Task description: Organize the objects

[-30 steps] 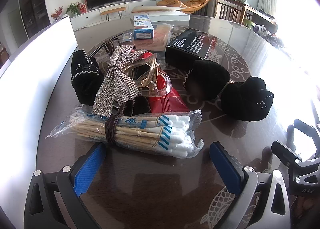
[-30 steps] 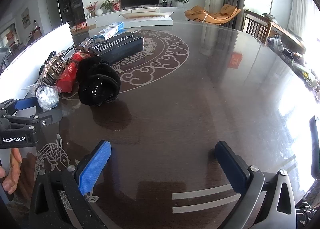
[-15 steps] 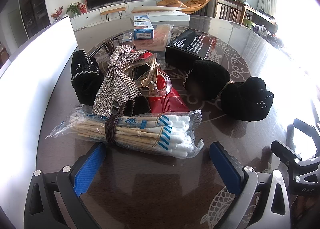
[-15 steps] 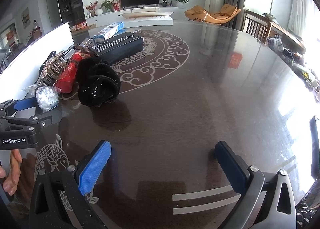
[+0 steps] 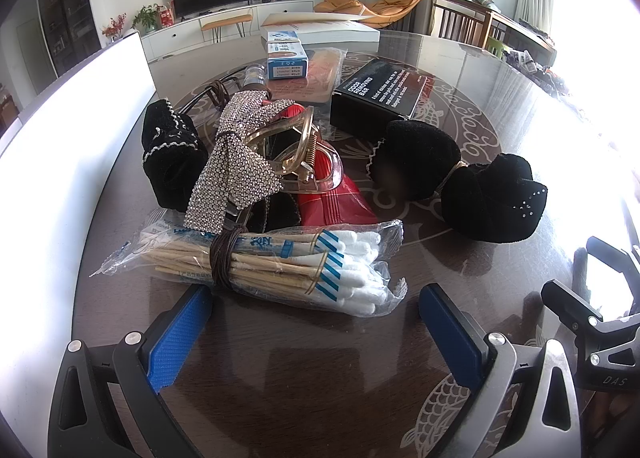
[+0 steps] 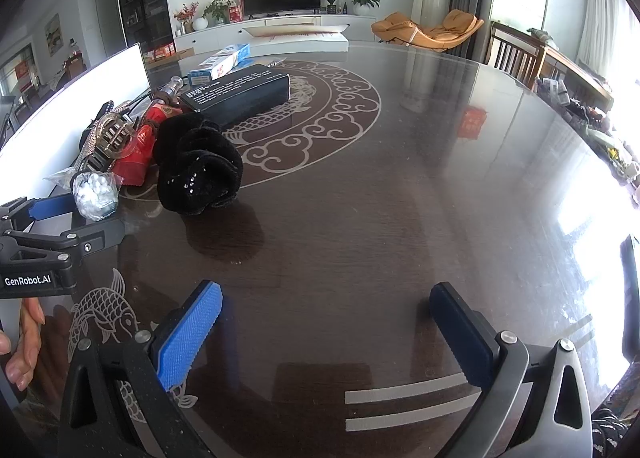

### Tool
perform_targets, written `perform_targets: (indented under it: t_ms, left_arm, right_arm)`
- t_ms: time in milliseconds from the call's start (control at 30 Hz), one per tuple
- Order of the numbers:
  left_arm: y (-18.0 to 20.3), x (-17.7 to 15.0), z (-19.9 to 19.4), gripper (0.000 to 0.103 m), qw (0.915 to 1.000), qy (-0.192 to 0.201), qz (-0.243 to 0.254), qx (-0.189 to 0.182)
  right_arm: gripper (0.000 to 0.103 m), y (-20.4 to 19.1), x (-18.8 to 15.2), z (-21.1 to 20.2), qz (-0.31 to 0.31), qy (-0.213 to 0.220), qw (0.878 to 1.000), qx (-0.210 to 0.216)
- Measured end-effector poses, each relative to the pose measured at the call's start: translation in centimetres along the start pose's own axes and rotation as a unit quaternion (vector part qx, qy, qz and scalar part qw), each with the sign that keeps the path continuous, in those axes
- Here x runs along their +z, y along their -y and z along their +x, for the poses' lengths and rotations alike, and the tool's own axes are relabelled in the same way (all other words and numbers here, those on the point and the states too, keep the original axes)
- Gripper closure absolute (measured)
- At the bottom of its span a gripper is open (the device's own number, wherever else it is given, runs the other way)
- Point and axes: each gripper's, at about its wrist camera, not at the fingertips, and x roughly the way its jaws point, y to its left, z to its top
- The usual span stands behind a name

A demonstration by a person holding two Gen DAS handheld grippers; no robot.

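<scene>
The left hand-held gripper (image 5: 314, 318) is spread wide at 6 o'clock of the clear crinkly bag of wooden cotton swabs (image 5: 276, 262); the right hand-held gripper (image 6: 326, 322) gapes over bare dark counter (image 6: 380, 218). Pinching loose plastic risks slipping or dragging the rhinestone bow (image 5: 236, 166).

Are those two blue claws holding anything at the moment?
No. The left gripper and right gripper are both open and empty; the plastic bag of cotton swabs lies untouched.

Two low wrist views, shared table (image 5: 304, 370)
</scene>
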Motion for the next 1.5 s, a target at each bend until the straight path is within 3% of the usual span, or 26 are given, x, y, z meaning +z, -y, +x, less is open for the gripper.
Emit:
perform_targets:
  t_ms: [1167,1500]
  left_arm:
    - [0.0,-0.1,-0.1,0.0,1.0,0.0,-0.003,0.003]
    - [0.4,-1.1,-0.9,0.0,0.9991,-0.036,0.018,-0.011]
  right_arm:
    - [0.0,-0.2,0.1,0.0,-0.005,0.003,1.0,0.004]
    - [0.0,-0.2,-0.1,-0.1,-0.007,0.006,1.0,0.005]
